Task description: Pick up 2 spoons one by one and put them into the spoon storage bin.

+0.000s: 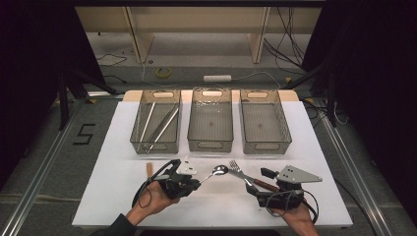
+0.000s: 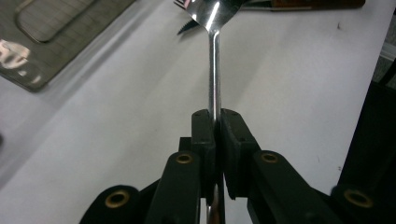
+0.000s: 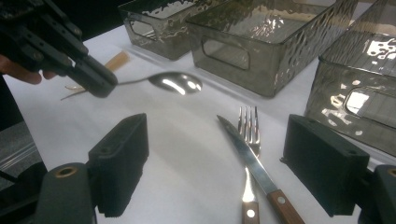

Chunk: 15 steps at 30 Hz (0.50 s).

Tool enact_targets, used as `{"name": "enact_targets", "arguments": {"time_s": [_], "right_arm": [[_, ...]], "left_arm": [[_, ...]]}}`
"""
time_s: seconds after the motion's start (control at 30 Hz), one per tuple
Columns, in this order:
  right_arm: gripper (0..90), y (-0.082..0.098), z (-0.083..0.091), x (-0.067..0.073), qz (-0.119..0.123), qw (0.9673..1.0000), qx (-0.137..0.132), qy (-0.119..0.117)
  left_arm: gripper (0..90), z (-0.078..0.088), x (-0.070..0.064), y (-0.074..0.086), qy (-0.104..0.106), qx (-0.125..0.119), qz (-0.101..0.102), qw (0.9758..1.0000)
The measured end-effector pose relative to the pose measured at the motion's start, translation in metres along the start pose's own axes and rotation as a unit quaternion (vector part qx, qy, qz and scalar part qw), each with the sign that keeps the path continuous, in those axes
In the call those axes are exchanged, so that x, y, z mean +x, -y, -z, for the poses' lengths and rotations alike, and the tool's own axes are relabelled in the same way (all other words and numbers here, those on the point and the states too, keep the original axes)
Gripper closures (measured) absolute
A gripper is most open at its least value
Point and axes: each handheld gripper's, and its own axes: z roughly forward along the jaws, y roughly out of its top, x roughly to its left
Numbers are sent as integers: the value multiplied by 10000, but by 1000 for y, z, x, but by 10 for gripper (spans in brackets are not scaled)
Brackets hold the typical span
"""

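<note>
White counter [image 1: 118, 147] under dim light, dark curtains at both sides, cables on the floor beyond. Three clear ribbed bins along the far half: left bin [image 1: 155, 123] with long metal pieces, possibly chopsticks, middle bin [image 1: 211, 121] and right bin [image 1: 264, 123] bare inside. Short wooden piece [image 1: 149, 169] flat on the counter near the left hand.

Spoon [image 1: 216, 171] off the surface, bowl forward, roughly level, in front of the middle bin. Left gripper [image 2: 215, 123] shut hard on the thin handle [image 2: 214, 70], black fingers [image 2: 203, 140] pressed almost together with the shaft upright between the pads in the left gripper view. Hold placed partway down the handle, bowl well ahead of the pads.

Polished steel, so judged light, stiff and slippery: no bend, no fragility, but likely to swivel or slide in a narrow pinch, the bowl end being the heavier. Better hold probably nearer the balance point or squarely across the flat of the handle; gentle tilting only.

Right gripper [image 3: 219, 163] low over the counter, fingers [image 3: 121, 154] wide apart and gripping nothing. Fork [image 3: 249, 126] and wooden-handled knife [image 3: 254, 165] flat on the counter between and just past those pads, knife blade crossing over the fork's neck. Both thin and flush to the surface, so awkward to get under; thicker wooden handle judged the easier place on the knife.
</note>
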Motion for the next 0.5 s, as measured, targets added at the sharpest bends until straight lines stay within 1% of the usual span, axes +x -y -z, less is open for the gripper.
{"name": "enact_targets", "arguments": {"time_s": [0.03,0.1,0.27,0.33,0.4,0.5], "right_arm": [[232,0,0,0,-4,10000,3,0],[232,0,0,0,-14,10000,18,8],[232,0,-1,0,-13,10000,23,10],[232,1,-1,0,-21,10000,30,14],[232,1,-2,0,-28,10000,43,13],[232,1,-2,0,-31,10000,35,9]], "left_arm": [[839,2,1,-1,-18,-18,2,10000],[839,4,5,-4,-43,-104,78,9999],[839,8,14,-11,-165,-221,122,9995],[840,9,18,-13,-206,-277,183,9992],[840,10,23,-16,-258,-301,180,9991],[840,12,31,-22,-345,-377,226,9984]]}}
